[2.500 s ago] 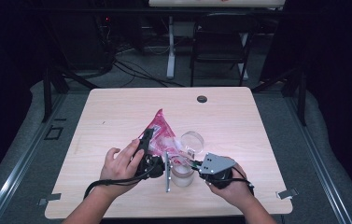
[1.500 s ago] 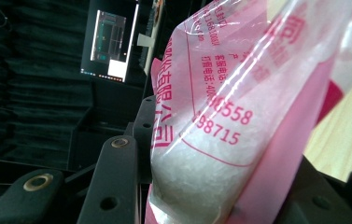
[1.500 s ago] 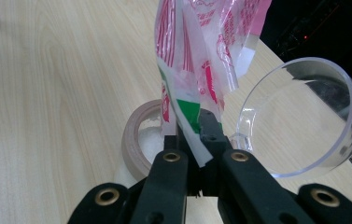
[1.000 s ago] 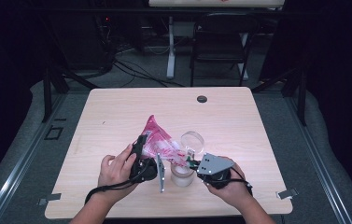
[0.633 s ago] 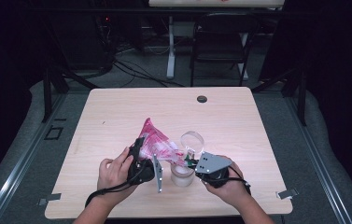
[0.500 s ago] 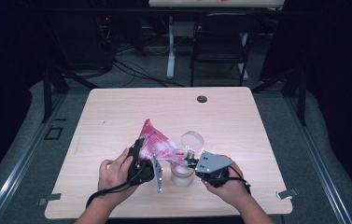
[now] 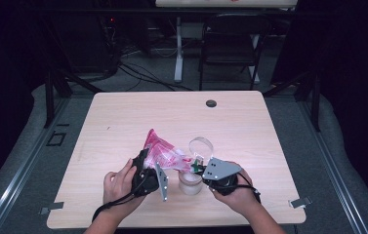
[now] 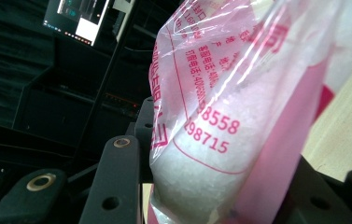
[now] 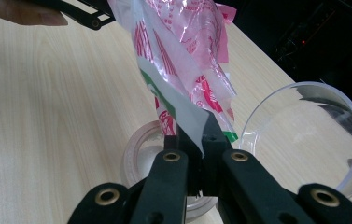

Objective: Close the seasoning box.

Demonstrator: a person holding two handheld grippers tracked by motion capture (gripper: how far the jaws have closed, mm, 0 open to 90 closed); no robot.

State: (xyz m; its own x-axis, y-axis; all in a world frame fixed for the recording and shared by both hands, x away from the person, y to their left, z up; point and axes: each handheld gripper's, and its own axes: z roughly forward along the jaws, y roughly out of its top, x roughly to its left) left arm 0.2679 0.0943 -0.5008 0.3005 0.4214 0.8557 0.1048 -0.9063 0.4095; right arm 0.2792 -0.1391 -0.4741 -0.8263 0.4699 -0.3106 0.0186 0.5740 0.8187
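Near edge of the pale wooden table [image 7: 123, 126]: my two hands come in from below, one hand-held gripper each. My left hand-held gripper [image 7: 151, 171] is clamped on the lower body of the pink-printed clear plastic bag of white granules [image 7: 164, 153]; in the left gripper view the bag [image 8: 239, 116] sits pinched between the black jaws, white grains packed at the bottom, red digits on the film. My right hand-held gripper [image 7: 200, 168], grey three-cornered plate on top, has its jaws closed narrow on the bag's crumpled end; the right gripper view shows that end [image 9: 183, 70] nipped at the jaw tips [image 9: 197, 140].

The bag is held lifted and tilted between the two grippers, above the table's front centre.

Just beneath the pinched end: a small round clear plastic jar [image 7: 190, 181], open mouth up [image 9: 145, 154]. Just beyond it lies a clear round plastic lid [image 7: 200, 145], standing on its rim [image 9: 304, 135].

Farther off: a small black round grommet [image 7: 211, 103] near the table's far edge. Past the table, a dark folding chair [image 7: 230, 48].
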